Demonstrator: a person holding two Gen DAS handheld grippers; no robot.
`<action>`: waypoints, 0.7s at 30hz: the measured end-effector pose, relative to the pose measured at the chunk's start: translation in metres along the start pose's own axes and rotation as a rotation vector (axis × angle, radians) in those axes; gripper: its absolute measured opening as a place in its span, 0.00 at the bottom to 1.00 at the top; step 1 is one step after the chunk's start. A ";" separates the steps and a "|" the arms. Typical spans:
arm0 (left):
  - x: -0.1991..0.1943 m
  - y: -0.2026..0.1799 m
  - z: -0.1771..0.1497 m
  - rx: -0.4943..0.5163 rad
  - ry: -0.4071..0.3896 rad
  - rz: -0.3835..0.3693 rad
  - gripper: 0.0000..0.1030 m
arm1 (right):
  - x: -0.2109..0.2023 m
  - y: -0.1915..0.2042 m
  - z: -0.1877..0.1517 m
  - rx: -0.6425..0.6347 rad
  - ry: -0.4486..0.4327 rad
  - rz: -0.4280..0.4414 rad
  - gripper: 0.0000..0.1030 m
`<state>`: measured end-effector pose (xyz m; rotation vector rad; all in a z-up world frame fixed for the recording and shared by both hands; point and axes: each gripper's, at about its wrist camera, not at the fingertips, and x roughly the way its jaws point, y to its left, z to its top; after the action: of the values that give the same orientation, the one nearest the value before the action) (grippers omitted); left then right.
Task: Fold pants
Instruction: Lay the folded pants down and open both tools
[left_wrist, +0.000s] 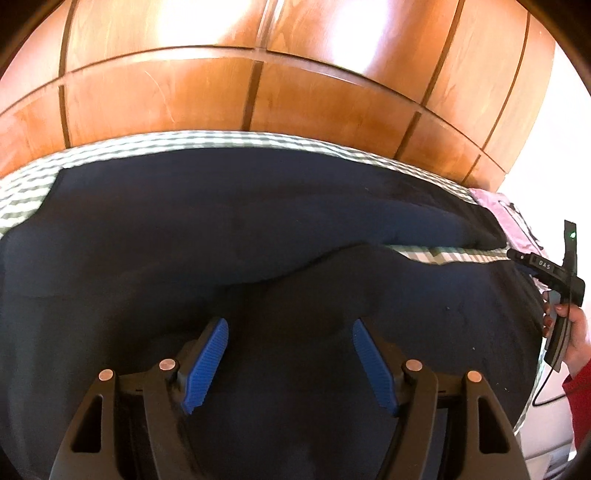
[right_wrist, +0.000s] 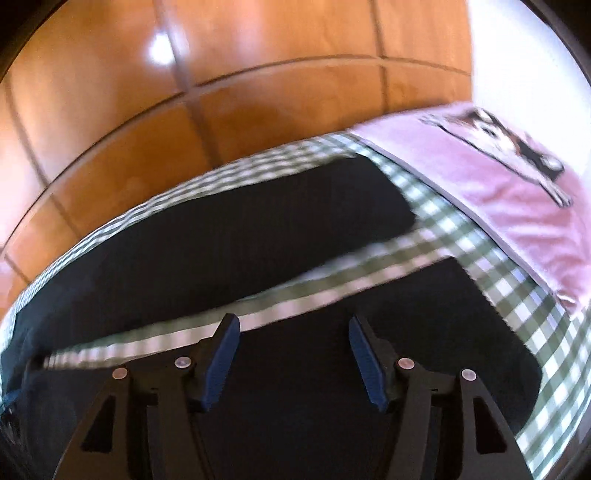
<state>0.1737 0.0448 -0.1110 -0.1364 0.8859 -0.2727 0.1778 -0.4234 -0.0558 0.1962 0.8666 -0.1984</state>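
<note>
Navy pants (left_wrist: 258, 221) lie flat on the checked bedsheet (right_wrist: 498, 288), legs stretching lengthwise toward the pink pillow (right_wrist: 498, 184); left tongs (left_wrist: 290, 365) and right tongs (right_wrist: 293, 363) gape wide, empty

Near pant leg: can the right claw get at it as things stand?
Probably yes. The right claw is open and empty, right over the near pant leg, which lies flat on the checked cloth with nothing between them.

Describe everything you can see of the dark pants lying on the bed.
The pants are dark navy, of soft matte cloth, and lie flat and unfolded on the green checked cover. The two legs run side by side with a strip of cover showing between them toward the hems. Nothing grips them: both pairs of blue pads hang open above the cloth.
</note>
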 end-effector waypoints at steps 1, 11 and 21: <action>-0.002 0.004 0.005 -0.005 -0.007 0.016 0.69 | -0.001 0.012 0.000 -0.024 -0.012 0.010 0.60; -0.004 0.030 0.036 -0.152 -0.076 0.030 0.70 | 0.023 0.086 0.013 -0.004 0.050 0.084 0.60; 0.028 0.042 0.049 -0.174 -0.047 0.102 0.70 | 0.020 0.011 0.030 0.157 0.033 0.031 0.60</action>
<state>0.2358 0.0767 -0.1105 -0.2573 0.8660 -0.0962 0.2154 -0.4218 -0.0510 0.3599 0.8803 -0.2351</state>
